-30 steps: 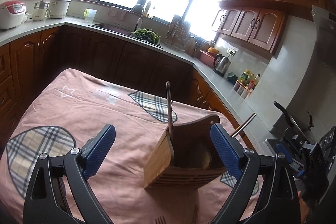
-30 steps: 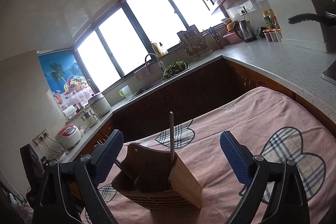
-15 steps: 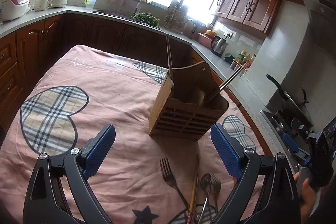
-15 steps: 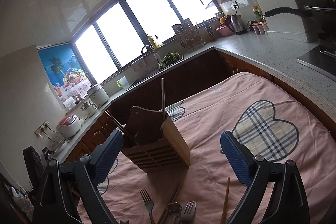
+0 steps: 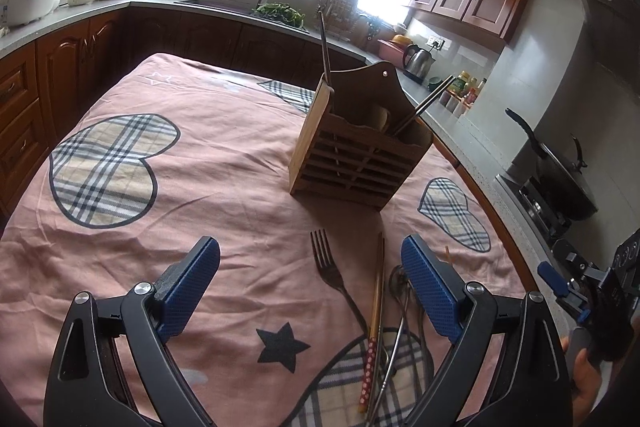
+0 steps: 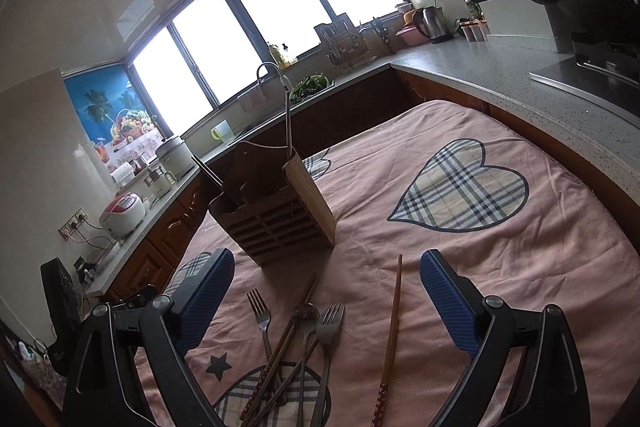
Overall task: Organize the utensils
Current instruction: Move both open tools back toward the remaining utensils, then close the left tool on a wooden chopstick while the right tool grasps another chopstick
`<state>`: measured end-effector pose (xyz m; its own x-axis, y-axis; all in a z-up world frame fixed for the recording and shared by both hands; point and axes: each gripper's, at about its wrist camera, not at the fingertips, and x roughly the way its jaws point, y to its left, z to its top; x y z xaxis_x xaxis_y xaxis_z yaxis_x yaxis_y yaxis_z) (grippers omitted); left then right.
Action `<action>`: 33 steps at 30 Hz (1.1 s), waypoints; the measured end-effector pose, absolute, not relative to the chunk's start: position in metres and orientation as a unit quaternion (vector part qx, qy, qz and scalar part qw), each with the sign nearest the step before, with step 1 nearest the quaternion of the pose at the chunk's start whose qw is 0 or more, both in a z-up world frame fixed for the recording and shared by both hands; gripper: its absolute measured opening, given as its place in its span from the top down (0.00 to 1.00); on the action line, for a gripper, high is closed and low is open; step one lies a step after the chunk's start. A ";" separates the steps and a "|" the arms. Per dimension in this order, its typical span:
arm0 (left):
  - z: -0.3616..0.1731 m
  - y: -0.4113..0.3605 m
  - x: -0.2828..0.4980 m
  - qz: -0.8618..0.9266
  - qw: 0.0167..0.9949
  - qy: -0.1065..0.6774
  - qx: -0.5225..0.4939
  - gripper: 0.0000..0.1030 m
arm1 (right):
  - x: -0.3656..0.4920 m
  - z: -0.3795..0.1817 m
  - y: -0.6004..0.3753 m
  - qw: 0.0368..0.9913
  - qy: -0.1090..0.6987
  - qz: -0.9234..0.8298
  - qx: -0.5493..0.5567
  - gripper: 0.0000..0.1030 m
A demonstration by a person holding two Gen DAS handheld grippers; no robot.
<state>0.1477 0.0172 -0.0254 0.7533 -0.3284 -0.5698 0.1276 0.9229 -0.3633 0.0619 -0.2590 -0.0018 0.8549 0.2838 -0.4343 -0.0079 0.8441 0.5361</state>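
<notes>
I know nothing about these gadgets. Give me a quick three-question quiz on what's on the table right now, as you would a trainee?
1. True or false: the left gripper is clamped on a fork.
2. How many forks lie on the tablecloth in the right wrist view?
3. Multiple choice: the lone chopstick lying apart from the pile sits
A. inside the wooden holder
B. between the fingers of the right gripper, untouched
C. on the counter

Key:
1. False; its jaws stand open and empty.
2. Two: one fork left of the spoon, another fork right of it.
3. B
</notes>
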 end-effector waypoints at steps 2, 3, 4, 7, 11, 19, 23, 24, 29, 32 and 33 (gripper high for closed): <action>-0.030 0.017 0.145 -0.122 0.923 0.332 -0.150 0.09 | 0.058 -0.007 -0.257 0.924 0.263 0.079 0.267 0.08; -0.031 0.016 0.144 -0.120 0.923 0.334 -0.150 0.09 | 0.057 -0.009 -0.257 0.923 0.265 0.079 0.267 0.08; -0.034 0.017 0.143 -0.119 0.922 0.337 -0.149 0.09 | 0.055 -0.010 -0.256 0.923 0.267 0.079 0.267 0.08; -0.039 0.017 0.143 -0.114 0.920 0.343 -0.148 0.09 | 0.053 -0.015 -0.255 0.922 0.272 0.077 0.264 0.08; -0.044 0.015 0.142 -0.113 0.919 0.349 -0.145 0.09 | 0.051 -0.020 -0.255 0.920 0.278 0.076 0.264 0.08; -0.049 0.002 0.150 -0.120 0.917 0.362 -0.121 0.09 | 0.055 -0.029 -0.257 0.918 0.287 0.072 0.262 0.08; -0.054 -0.009 0.157 -0.125 0.913 0.373 -0.105 0.09 | 0.060 -0.033 -0.259 0.917 0.294 0.068 0.261 0.08; -0.055 -0.011 0.158 -0.128 0.912 0.376 -0.101 0.09 | 0.061 -0.034 -0.259 0.917 0.296 0.066 0.261 0.08; -0.063 -0.031 0.168 -0.139 0.906 0.393 -0.067 0.09 | 0.069 -0.041 -0.262 0.912 0.309 0.063 0.261 0.08; -0.068 -0.046 0.176 -0.141 0.903 0.405 -0.036 0.12 | 0.074 -0.045 -0.262 0.911 0.314 0.061 0.261 0.08; -0.069 -0.051 0.180 -0.143 0.901 0.408 -0.028 0.13 | 0.075 -0.046 -0.263 0.910 0.316 0.061 0.261 0.08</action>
